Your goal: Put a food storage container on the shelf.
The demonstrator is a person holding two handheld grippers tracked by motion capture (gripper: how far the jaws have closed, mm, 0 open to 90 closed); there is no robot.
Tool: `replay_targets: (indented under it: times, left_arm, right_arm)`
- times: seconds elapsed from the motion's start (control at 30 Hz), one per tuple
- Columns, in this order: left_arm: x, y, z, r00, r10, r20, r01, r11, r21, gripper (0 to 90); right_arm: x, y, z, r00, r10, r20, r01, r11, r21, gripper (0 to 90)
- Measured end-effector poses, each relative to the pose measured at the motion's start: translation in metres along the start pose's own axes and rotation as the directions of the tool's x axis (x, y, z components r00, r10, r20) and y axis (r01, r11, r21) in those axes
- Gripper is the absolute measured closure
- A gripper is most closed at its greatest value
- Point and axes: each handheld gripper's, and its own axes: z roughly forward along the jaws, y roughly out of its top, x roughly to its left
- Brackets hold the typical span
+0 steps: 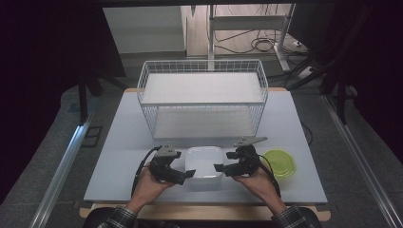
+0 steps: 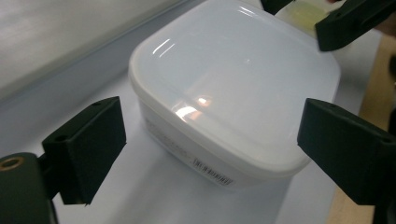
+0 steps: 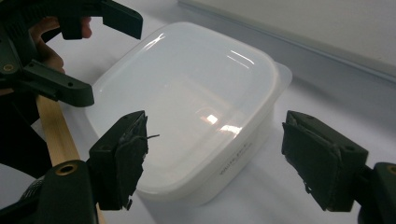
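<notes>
A white translucent plastic box with its lid on stands on the table near the front edge. My left gripper is at the box's left side and my right gripper at its right side, both pointing inward. In the left gripper view the box lies ahead of the open gripper, whose jaws stand wide and clear of it. The right gripper is open too, its jaws either side of the box's near corner without touching. The left gripper appears across the box.
A white wire basket with two shelves stands behind the box at the table's middle back. A round green lid lies just right of my right hand. The pale table top has a wooden front edge.
</notes>
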Motion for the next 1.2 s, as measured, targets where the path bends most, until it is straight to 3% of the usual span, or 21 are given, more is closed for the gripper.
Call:
replay_targets:
  times: [0.13, 0.23, 0.37, 0.47, 0.53, 0.67, 0.73, 0.77, 0.8, 0.93, 1.0, 1.03, 1.1, 1.2]
  left_arm:
    - [0.007, 0.000, 0.006, 0.9965, -0.050, 0.067, 0.050, 0.9987, 0.008, 6.9]
    - [0.009, -0.001, 0.012, 0.9875, -0.088, 0.131, 0.086, 0.9961, 0.019, 7.6]
    - [0.009, -0.002, 0.011, 0.9831, -0.120, 0.139, 0.116, 0.9926, 0.037, 7.8]
    - [0.007, -0.003, 0.008, 0.9803, -0.140, 0.139, 0.135, 0.9896, 0.051, 11.0]
    - [0.005, -0.003, 0.004, 0.9798, -0.151, 0.131, 0.146, 0.9881, 0.048, 16.8]
    - [-0.001, -0.002, -0.008, 0.9900, -0.129, 0.056, 0.129, 0.9916, 0.013, 40.3]
    - [-0.002, -0.002, -0.009, 0.9900, -0.133, 0.046, 0.133, 0.9911, -0.001, 48.8]
    - [-0.002, -0.003, -0.012, 0.9895, -0.142, 0.029, 0.143, 0.9890, -0.038, 48.8]
    - [0.000, -0.003, -0.014, 0.9880, -0.152, 0.026, 0.154, 0.9859, -0.065, 60.4]
    - [0.000, -0.004, -0.017, 0.9835, -0.180, 0.013, 0.181, 0.9779, -0.105, 68.4]
    - [0.002, -0.005, -0.018, 0.9819, -0.189, 0.014, 0.189, 0.9745, -0.121, 76.3]
    - [0.002, -0.005, -0.018, 0.9801, -0.198, 0.013, 0.198, 0.9726, -0.122, 77.0]
    - [0.004, -0.007, -0.019, 0.9762, -0.217, 0.010, 0.216, 0.9679, -0.128, 78.1]
    - [0.004, -0.006, -0.020, 0.9786, -0.205, -0.009, 0.203, 0.9703, -0.133, 78.8]
  right_arm:
    - [-0.002, 0.000, 0.009, 0.9998, 0.013, -0.012, -0.013, 1.000, 0.028, 23.7]
    - [-0.002, 0.000, 0.013, 0.9987, 0.036, -0.034, -0.035, 0.999, 0.030, 26.5]
    - [-0.001, 0.000, 0.012, 0.9969, 0.068, -0.039, -0.066, 0.997, 0.047, 29.3]
    - [-0.001, 0.000, 0.008, 0.9936, 0.106, -0.039, -0.104, 0.993, 0.057, 37.0]
    - [-0.001, -0.001, 0.004, 0.9921, 0.121, -0.033, -0.120, 0.991, 0.054, 44.4]
    - [0.000, -0.002, -0.004, 0.9870, 0.159, -0.023, -0.158, 0.986, 0.049, 56.4]
    - [0.000, -0.002, -0.006, 0.9859, 0.166, -0.021, -0.165, 0.985, 0.042, 59.6]
    - [0.000, -0.002, -0.008, 0.9851, 0.171, -0.019, -0.170, 0.985, 0.038, 62.7]
    - [-0.001, -0.001, -0.013, 0.9835, 0.181, -0.006, -0.181, 0.984, 0.009, 68.7]
    - [-0.001, 0.000, -0.015, 0.9832, 0.183, 0.001, -0.182, 0.983, -0.029, 75.1]
    - [-0.001, -0.001, -0.016, 0.9844, 0.175, 0.013, -0.175, 0.983, -0.050, 78.8]
    - [0.001, -0.001, -0.016, 0.9895, 0.140, 0.034, -0.139, 0.989, -0.051, 79.0]
    - [0.007, -0.001, -0.015, 0.9909, 0.119, 0.063, -0.115, 0.991, -0.062, 79.0]
    - [0.014, -0.001, -0.013, 0.9920, 0.073, 0.103, -0.066, 0.995, -0.069, 79.0]
